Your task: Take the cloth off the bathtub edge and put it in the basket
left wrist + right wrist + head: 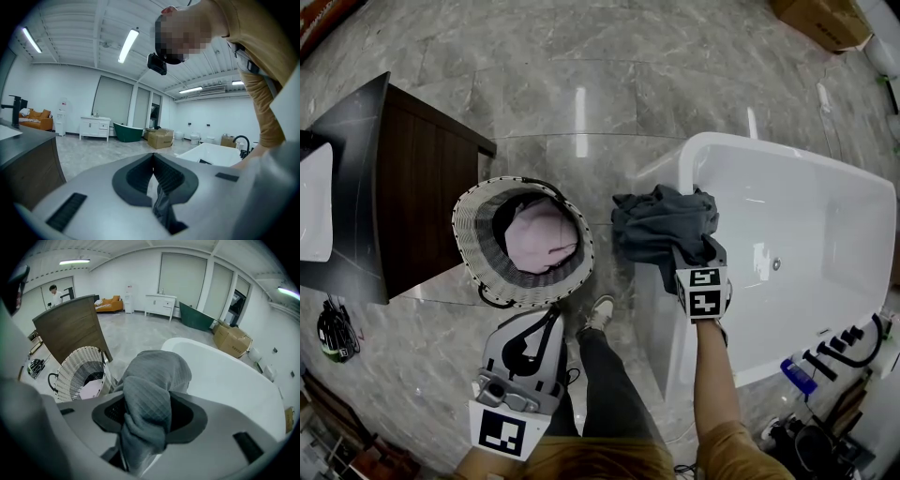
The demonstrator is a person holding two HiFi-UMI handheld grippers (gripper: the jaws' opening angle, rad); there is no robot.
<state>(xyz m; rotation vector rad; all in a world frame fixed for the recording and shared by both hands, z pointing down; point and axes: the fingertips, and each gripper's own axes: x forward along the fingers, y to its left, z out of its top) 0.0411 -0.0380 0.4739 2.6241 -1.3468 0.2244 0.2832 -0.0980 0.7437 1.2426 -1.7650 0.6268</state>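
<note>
A grey quilted cloth (661, 223) is bunched over the near corner of the white bathtub (806, 244). My right gripper (698, 258) is shut on the cloth (147, 394), whose fabric fills the space between its pads and hangs down from them. The round white wicker basket (523, 242) stands on the floor to the left of the tub, with a pink cloth (542, 236) inside; in the right gripper view the basket (79, 373) shows at lower left. My left gripper (525, 342) is held low, below the basket, its jaws closed together with nothing between them (153, 176).
A dark wooden vanity (408, 187) stands left of the basket. The person's leg and shoe (598, 314) are between basket and tub. Black tap fittings (848, 342) sit on the tub's near right rim. A cardboard box (825, 19) lies on the far floor.
</note>
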